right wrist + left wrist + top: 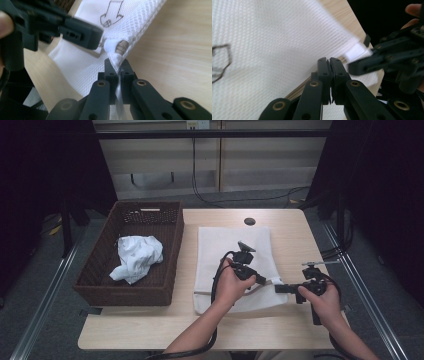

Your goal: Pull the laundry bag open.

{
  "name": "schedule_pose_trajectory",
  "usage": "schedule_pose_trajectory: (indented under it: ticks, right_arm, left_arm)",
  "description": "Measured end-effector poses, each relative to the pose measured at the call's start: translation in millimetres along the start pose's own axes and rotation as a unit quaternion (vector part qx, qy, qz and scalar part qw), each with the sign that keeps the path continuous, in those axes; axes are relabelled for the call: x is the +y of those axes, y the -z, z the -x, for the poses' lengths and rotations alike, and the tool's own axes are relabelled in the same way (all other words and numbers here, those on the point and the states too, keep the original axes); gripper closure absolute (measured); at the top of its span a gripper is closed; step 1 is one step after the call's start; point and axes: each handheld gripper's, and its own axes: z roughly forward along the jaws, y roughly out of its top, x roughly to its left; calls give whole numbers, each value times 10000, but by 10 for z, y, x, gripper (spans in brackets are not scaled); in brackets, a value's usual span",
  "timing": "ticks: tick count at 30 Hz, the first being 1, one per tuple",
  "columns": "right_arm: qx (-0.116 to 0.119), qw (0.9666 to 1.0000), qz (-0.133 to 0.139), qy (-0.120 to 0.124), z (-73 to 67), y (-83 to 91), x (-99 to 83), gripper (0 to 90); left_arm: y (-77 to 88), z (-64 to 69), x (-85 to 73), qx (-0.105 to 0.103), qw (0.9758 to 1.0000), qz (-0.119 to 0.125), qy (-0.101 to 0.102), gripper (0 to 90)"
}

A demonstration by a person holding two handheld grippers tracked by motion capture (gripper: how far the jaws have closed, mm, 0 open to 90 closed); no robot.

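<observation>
We're at the table w/ a white mesh laundry bag (232,262) lying flat mid-table, just right of the brown wicker basket (100,270), which has a crumpled white garment (136,256) in it. Both grippers are at the bag's near right corner. Left gripper (260,280): jaws closed together, and in the left gripper view its tips (330,61) sit at the bag's edge; can't tell from that view if mesh is really pinched between them. Right gripper (280,288): jaws clamped on the bag's corner; the right gripper view (117,65) shows white fabric running down between the jaws, just below the drawstring's toggle (121,46). Progress, as we judge it: prob. early stage, grip on the mouth/corner is made, but bag is flat and looks unopened, garment not yet out of the basket. Left to do, seemingly: pull the mouth apart, fetch the garment, stuff it in, cinch the cord. Risk: thin mesh slipping from the left jaws.
</observation>
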Motion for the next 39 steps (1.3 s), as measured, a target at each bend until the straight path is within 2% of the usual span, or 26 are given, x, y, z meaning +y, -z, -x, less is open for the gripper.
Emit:
schedule_pose_trajectory:
  ticks: [2,3,4,7,9,10,11,12,13,14,15,16,17,18,20,21,22,23,24,26,28,33,34,35,37,39]
  right_arm:
    - [96,9999,22,-57,49,49,1,876]
    - [165,9998,2,-78,65,55,-8,876]
    - [195,9998,-18,-101,65,42,-22,876]
    - [150,9999,-25,-56,43,24,-15,875]
    - [161,9999,-37,-23,39,11,-20,875]
    - [161,9999,-37,-23,39,11,-20,875]
    - [217,9997,-39,-48,32,-6,-30,875]
    - [221,9997,-46,-23,26,-12,-33,875]
    - [226,9997,-48,-14,11,-20,-33,875]
    - [226,9997,-48,-14,11,-20,-33,875]
    - [209,9998,-59,39,3,-26,-32,875]
    - [194,9998,-71,22,-12,-36,-30,875]
    - [181,9998,-63,57,-26,-57,-28,875]
    - [181,9998,-63,57,-26,-57,-28,875]
    - [160,9998,-75,109,-49,-83,-24,875]
    - [160,9998,-75,109,-49,-83,-24,875]
    - [139,9998,-93,129,-51,-91,-21,875]
    - [124,9998,-89,123,-46,-92,-21,875]
    - [152,9998,-72,75,-35,-87,-20,875]
    - [214,9997,-79,36,-16,-85,-21,875]
    - [179,9998,-73,81,-19,-87,-25,875]
    - [157,9998,-55,106,-27,-77,-24,874]
    - [167,9998,-56,67,-18,-77,-28,874]
    - [167,9998,-56,67,-18,-77,-28,874]
    - [195,9998,-53,53,-19,-76,-30,875]
    - [201,9998,-52,75,-29,-76,-28,875]
  left_arm:
    - [19,-26,-11,-135,9999,12,58,877]
    - [24,-32,-11,-130,9999,-46,-19,877]
    - [14,-17,-11,-64,10000,32,59,877]
    - [10,-16,-8,-38,10000,52,74,876]
    - [42,-40,-17,-6,10000,-45,-48,876]
    - [42,-40,-17,-6,10000,-45,-48,876]
    - [42,-29,-24,20,10000,72,38,876]
    - [68,-55,-25,70,9998,-63,-165,876]
    - [66,-42,-32,38,10000,-1,-38,876]
    - [75,-50,-32,59,9999,-27,-89,876]
    - [93,-75,-28,94,9996,-145,-244,875]
    - [82,-58,-36,49,10000,-25,-59,875]
    - [101,-89,-34,100,9998,-100,-162,875]
    - [84,-81,-43,40,10000,73,50,875]
    - [116,-136,-45,66,9998,-71,-170,875]
    - [119,-149,-43,44,9998,-96,-166,875]
    - [135,-159,-41,142,9996,-140,-198,875]
    - [125,-148,-50,92,10000,22,-11,875]
    - [124,-153,-54,53,9999,75,50,875]
    - [139,-176,-53,16,9999,-96,-127,875]
    - [134,-168,-47,28,9999,-75,-62,875]
    - [142,-167,-51,84,9999,-74,-105,875]
    - [143,-168,-57,-15,9999,-115,-94,875]
    - [138,-156,-63,28,10000,-54,-4,875]
    - [157,-174,-58,24,9999,-87,-97,875]
    - [159,-166,-60,9,10000,-37,-22,875]
